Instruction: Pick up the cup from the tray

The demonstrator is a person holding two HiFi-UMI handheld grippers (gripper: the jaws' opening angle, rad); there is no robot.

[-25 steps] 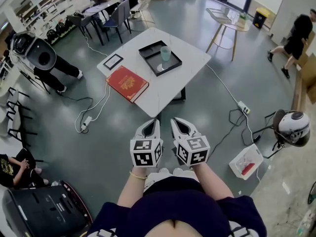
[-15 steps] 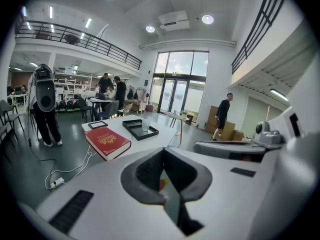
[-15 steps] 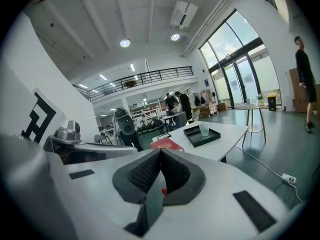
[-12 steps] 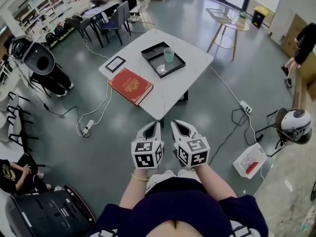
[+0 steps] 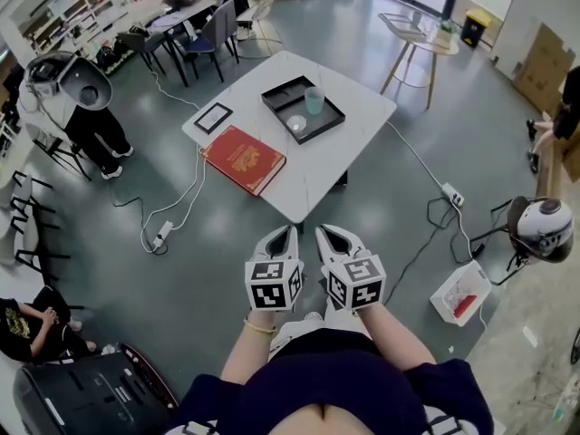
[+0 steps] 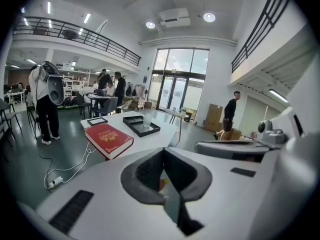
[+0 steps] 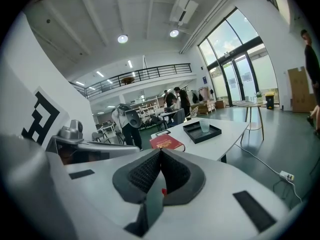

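Both grippers hang low in the head view's centre, side by side in front of the person's body. The left gripper (image 5: 282, 239) is clenched, its jaws meeting with nothing between them, and the right gripper (image 5: 326, 237) is pressed shut on nothing as well. Neither is over the tabletop (image 5: 362, 116) yet; bare floor lies between them and its near corner.

The cup (image 5: 314, 100), pale and translucent, stands upright inside the black tray (image 5: 277, 93) towards that view's upper centre, well apart from both grippers and slightly right of them. In the right gripper view it (image 7: 204, 126) sits right of centre, beyond the red book (image 5: 243, 159).

The task has probably not got past the approach. Likely trouble:
- arriving with the jaws closed would push the light cup over instead of straddling it;
- a low approach could catch the tray's raised rim;
- the cables (image 5: 172, 198) on the floor by the tabletop could snag a foot.
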